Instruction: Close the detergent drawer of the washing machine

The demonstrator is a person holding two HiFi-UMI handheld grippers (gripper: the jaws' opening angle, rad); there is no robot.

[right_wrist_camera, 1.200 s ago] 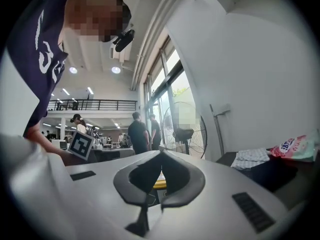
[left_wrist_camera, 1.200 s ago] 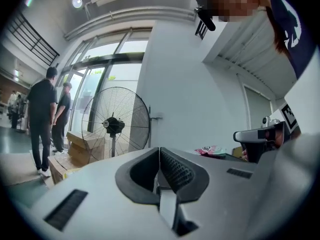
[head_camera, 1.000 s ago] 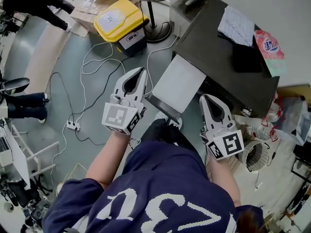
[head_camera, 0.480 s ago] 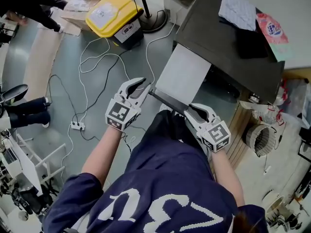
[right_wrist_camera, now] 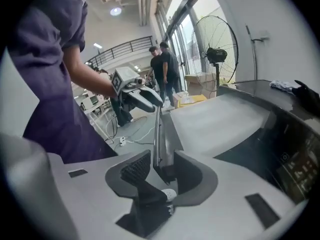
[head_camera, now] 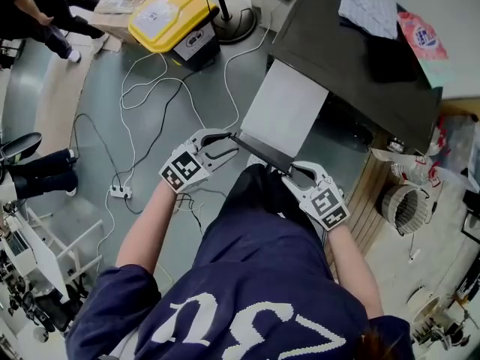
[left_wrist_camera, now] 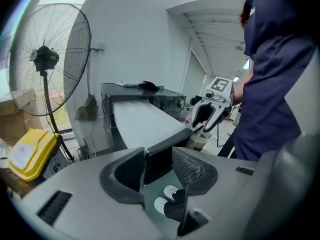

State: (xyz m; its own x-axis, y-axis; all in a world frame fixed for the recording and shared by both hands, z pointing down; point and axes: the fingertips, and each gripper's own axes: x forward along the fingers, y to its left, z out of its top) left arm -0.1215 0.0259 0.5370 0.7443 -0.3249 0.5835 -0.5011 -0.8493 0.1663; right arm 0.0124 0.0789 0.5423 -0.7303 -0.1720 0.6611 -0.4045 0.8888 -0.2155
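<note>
Now the left gripper point(head_camera: 225, 142) and right gripper point(head_camera: 295, 172) have dropped to the front lip of the detergent drawer point(head_camera: 289, 111). Their jaws have just spread and straddle that dark lip unclenched. Whether the pads touch it is unclear. Pale grey and flat, the drawer juts from the dark washing machine point(head_camera: 352, 66).

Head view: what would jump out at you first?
The big pale drawer sticking out of the dark washing machine, in the middle. The left gripper and right gripper are at its front edge; their jaws have just been opening, that edge between them. A bright yellow box stands on the floor, top left.
</note>
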